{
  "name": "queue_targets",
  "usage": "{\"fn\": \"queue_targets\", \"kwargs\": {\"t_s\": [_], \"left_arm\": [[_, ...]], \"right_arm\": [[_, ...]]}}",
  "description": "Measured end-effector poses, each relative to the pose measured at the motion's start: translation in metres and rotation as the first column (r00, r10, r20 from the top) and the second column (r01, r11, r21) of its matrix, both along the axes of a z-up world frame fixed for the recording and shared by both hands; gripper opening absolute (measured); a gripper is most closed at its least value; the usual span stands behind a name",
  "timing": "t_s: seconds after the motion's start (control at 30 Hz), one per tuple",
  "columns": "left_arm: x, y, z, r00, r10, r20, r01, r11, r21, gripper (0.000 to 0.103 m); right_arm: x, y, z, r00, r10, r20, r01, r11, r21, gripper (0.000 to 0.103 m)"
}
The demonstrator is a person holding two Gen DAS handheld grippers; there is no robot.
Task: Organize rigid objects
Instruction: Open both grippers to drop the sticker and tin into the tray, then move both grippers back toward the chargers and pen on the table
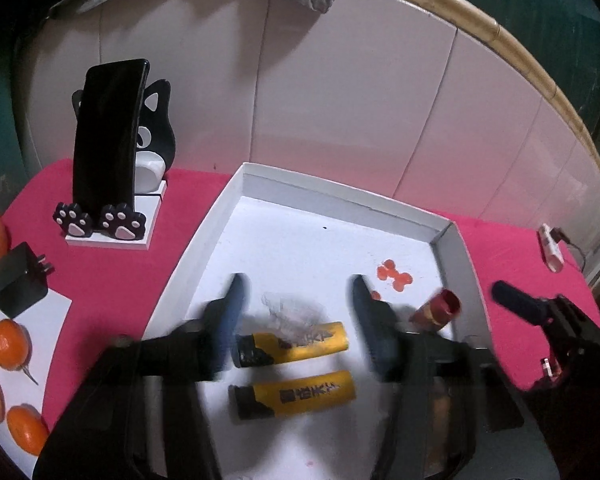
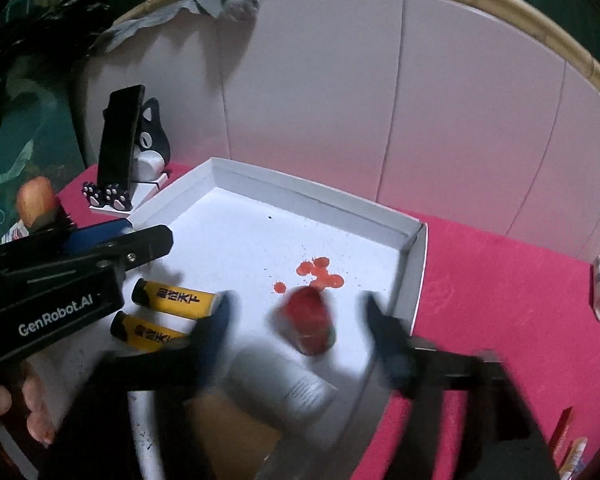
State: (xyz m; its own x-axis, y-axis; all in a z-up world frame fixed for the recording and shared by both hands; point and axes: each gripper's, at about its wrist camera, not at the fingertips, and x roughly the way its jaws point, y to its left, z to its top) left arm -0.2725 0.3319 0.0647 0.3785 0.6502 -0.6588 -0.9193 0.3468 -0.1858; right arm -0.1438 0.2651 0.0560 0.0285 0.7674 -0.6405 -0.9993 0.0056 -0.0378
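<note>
Left black two-finger gripper [image 1: 296,316] angles downward, its blue-padded fingers [image 1: 230,320] spread apart and pressing on nothing. Right black two-finger gripper [image 2: 296,332] tilts down too, jaws wide, pads [image 2: 216,328] clear. A bare hand [image 2: 24,404] grips the left tool's handle from beneath.

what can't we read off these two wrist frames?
- Red cylinder: right wrist view, motion blur; label and resting pose unclear.
- Upper yellow tube: left wrist view, smeared glare covers its print.
- White bottle: right wrist view, blurred, lower end hidden behind the right gripper.
- Oranges: left wrist view, cut by the frame edge.
</note>
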Motion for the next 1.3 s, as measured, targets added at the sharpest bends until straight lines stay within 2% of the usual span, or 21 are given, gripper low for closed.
{"fn": "queue_targets", "kwargs": {"t_s": [0.03,0.07,0.2,0.33,0.43,0.8,1.3], "left_arm": [[-0.001,-0.003,0.003,1.0,0.006,0.003,-0.006,1.0,0.006,0.095],[-0.004,-0.008,0.006,1.0,0.026,0.004,-0.026,0.999,0.03,0.102],[-0.017,-0.026,0.016,0.994,0.105,0.007,-0.105,0.991,0.086,0.103],[-0.034,-0.05,0.023,0.983,0.177,0.038,-0.18,0.976,0.122,0.103],[-0.04,-0.064,0.028,0.981,0.191,0.044,-0.196,0.97,0.143,0.103],[-0.029,-0.095,0.047,0.983,0.162,0.082,-0.173,0.972,0.161,0.103],[0.013,-0.136,0.072,0.997,0.061,0.046,-0.07,0.972,0.223,0.103]], "right_arm": [[-0.002,-0.004,0.002,1.0,0.003,0.018,-0.003,1.0,0.02,0.099],[-0.004,-0.008,0.003,0.999,0.004,0.035,-0.005,0.999,0.036,0.099],[-0.008,-0.025,0.009,0.997,-0.006,0.079,0.0,0.997,0.08,0.103],[-0.008,-0.049,0.02,0.998,0.002,0.056,-0.009,0.991,0.13,0.103],[-0.009,-0.064,0.028,0.998,-0.002,0.059,-0.007,0.989,0.146,0.103],[0.004,-0.113,0.044,0.999,-0.026,-0.036,0.032,0.983,0.18,0.103],[0.032,-0.172,0.06,0.994,-0.054,-0.093,0.077,0.963,0.259,0.103]]}}
